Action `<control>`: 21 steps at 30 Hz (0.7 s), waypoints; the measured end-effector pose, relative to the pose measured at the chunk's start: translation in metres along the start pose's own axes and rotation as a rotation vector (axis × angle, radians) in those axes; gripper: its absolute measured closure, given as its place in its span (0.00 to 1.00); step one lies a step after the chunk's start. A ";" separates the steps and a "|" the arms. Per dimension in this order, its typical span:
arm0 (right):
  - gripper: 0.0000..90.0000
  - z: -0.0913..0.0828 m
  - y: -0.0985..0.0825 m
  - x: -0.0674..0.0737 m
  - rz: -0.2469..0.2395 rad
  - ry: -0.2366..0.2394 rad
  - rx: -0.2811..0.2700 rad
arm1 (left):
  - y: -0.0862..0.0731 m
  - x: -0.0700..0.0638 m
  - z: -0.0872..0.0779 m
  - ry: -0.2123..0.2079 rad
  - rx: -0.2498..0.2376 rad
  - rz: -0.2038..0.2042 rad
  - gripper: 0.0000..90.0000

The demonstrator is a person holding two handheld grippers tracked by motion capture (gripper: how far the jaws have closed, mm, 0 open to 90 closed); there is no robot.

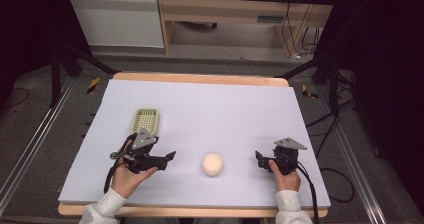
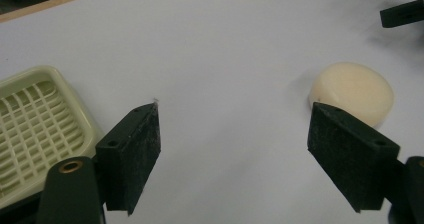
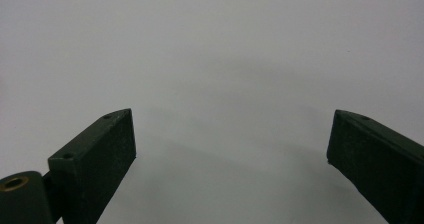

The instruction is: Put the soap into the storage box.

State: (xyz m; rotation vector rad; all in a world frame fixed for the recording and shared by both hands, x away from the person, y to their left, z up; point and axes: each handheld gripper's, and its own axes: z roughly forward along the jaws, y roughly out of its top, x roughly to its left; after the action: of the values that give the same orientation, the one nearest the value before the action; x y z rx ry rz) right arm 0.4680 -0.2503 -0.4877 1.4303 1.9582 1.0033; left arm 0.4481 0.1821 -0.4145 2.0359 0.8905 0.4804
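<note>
A round cream bar of soap [image 1: 212, 164] lies on the white table cover near the front middle. A pale yellow-green slotted soap dish [image 1: 145, 120] sits to its left and farther back. My left gripper [image 1: 170, 157] is open, held just left of the soap and in front of the dish. In the left gripper view the soap [image 2: 353, 92] lies beyond the right jaw and the dish [image 2: 35, 126] beside the left jaw, with nothing between them. My right gripper [image 1: 259, 158] is open to the right of the soap, its jaws over bare cover [image 3: 225, 84].
The white cover [image 1: 225, 109] lies on a wooden table whose edge [image 1: 200, 78] shows at the back. Black frame legs and cables [image 1: 325, 129] stand off the right side, and a wooden cabinet [image 1: 225, 14] is behind the table.
</note>
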 end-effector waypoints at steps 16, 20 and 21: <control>0.06 0.000 0.000 0.000 -0.002 0.000 -0.002 | 0.013 -0.015 0.013 -0.029 -0.002 0.018 0.24; 0.06 0.000 0.000 0.000 -0.003 0.000 -0.002 | 0.017 -0.018 0.015 -0.040 0.000 0.022 0.24; 0.06 -0.001 0.000 0.000 0.001 0.001 -0.001 | 0.018 -0.018 0.015 -0.042 0.003 0.025 0.24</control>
State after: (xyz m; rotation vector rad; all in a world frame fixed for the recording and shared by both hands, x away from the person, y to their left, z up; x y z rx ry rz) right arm 0.4676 -0.2501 -0.4874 1.4298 1.9577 1.0059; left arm 0.4524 0.1532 -0.4093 2.0547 0.8424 0.4484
